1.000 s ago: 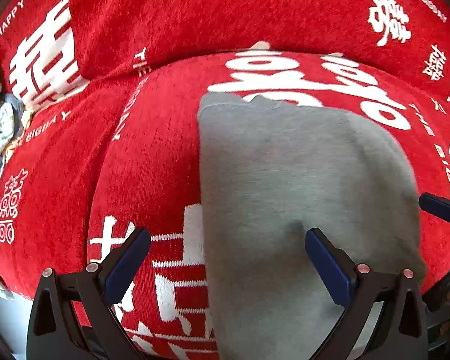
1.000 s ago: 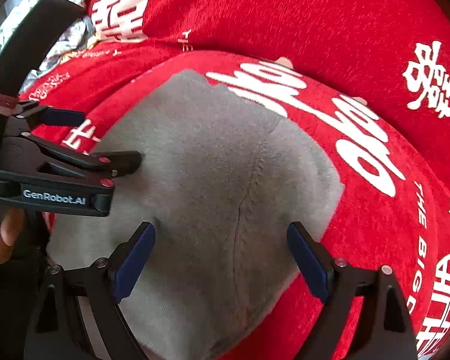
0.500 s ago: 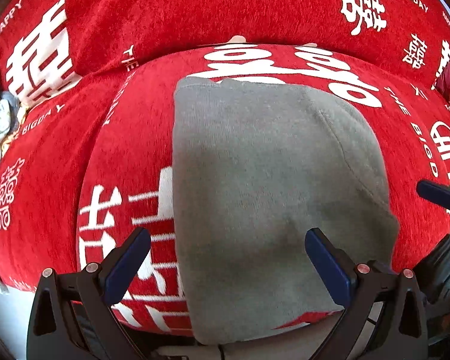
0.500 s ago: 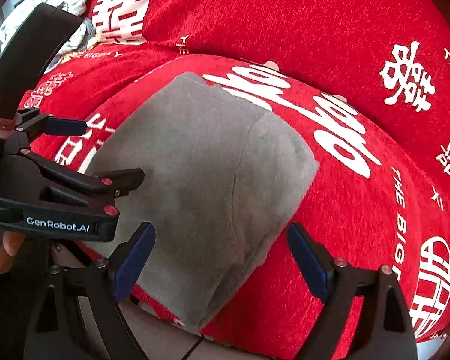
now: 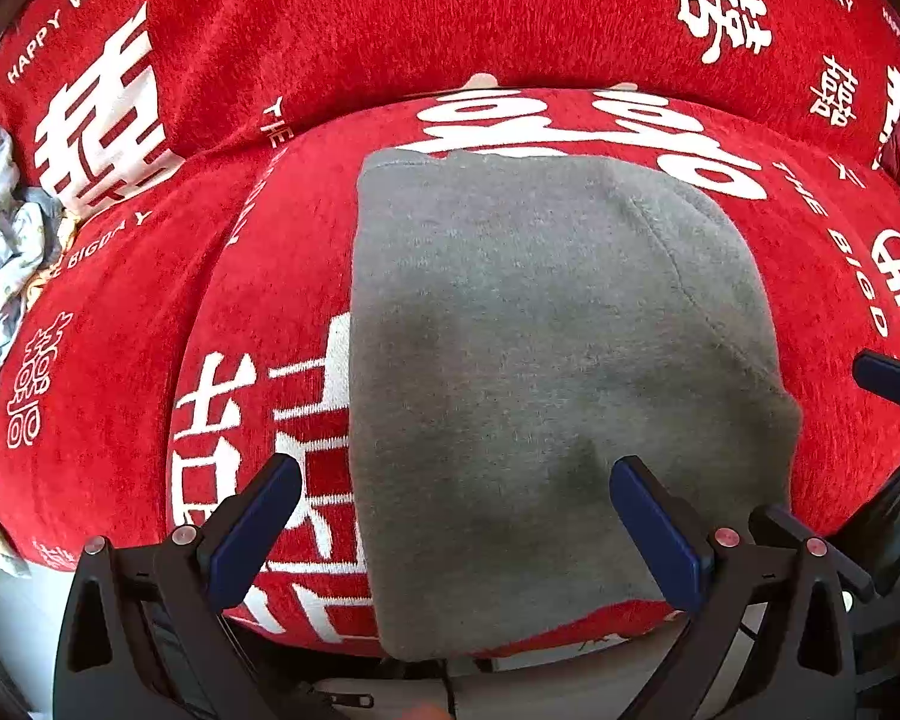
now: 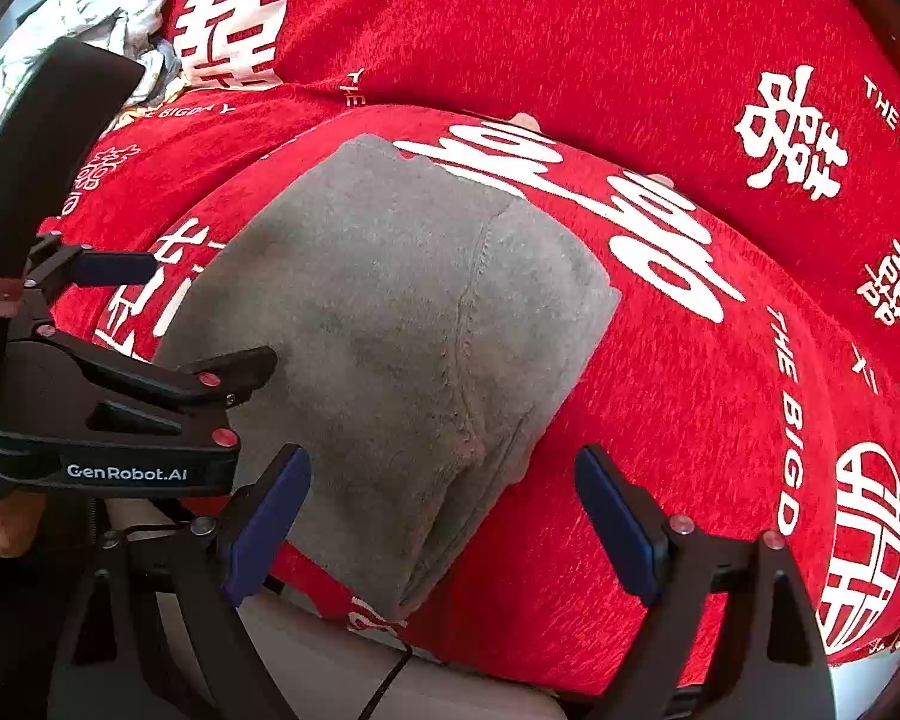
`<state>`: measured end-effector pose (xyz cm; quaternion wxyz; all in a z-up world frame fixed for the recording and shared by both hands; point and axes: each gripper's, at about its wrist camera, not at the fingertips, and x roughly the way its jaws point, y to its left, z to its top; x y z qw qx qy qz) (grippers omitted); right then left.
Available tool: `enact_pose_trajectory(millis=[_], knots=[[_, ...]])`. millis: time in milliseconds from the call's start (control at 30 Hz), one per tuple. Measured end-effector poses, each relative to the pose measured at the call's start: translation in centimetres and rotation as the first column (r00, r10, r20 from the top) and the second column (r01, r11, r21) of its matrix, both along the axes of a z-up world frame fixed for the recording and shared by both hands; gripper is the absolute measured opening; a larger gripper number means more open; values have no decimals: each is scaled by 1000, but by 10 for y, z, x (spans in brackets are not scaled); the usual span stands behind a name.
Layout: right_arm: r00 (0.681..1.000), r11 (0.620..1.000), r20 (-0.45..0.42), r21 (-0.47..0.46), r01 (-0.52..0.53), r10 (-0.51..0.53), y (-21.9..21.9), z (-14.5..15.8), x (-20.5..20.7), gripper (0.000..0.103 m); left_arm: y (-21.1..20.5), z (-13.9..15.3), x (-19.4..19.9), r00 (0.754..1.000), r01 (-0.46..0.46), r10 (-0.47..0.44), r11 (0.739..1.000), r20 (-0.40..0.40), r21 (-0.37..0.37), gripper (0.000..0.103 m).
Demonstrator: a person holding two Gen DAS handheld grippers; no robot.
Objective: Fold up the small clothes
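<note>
In the left wrist view, the left claw [image 5: 453,531] stands wide apart and empty, its blue-padded fingers [image 5: 255,531] low in the frame. Between and beyond them lies the folded grey knit garment [image 5: 546,372], flat on a red cushion [image 5: 258,312] printed with white characters. Its near edge hangs just over the cushion's front rim, so the very bottom is hard to make out. A seam runs down its right side. Behind the cushion rises a red backrest [image 5: 420,18] with the same print. At the far left a pale crumpled cloth [image 5: 0,228] is cut off by the frame. One blue fingertip of the right claw [image 5: 894,378] pokes in at the right edge.

In the right wrist view, the right claw [image 6: 444,528] is also spread wide, gripping nothing, near the garment's [image 6: 390,348] right near corner. The left claw [image 6: 174,324] enters from the left, its body marked GenRobot.AI, one finger over the garment's left edge; contact cannot be told. A hand behind it is mostly hidden. The pale cloth [image 6: 90,18] sits far left, partly blocked.
</note>
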<state>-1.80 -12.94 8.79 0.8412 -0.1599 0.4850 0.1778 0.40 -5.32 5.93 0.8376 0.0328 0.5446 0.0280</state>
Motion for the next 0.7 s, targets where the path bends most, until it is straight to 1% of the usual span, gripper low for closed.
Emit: enact_pose_trajectory(millis=[167, 700], knots=[[1000, 1000, -11, -1, -4, 4, 1, -2, 0, 91, -1, -3, -1, 1000, -3, 3, 1000, -12, 1, 103], [1000, 1000, -6, -11, 1, -1, 2, -2, 1, 91, 1, -5, -1, 1000, 2, -3, 1000, -19, -17, 103]])
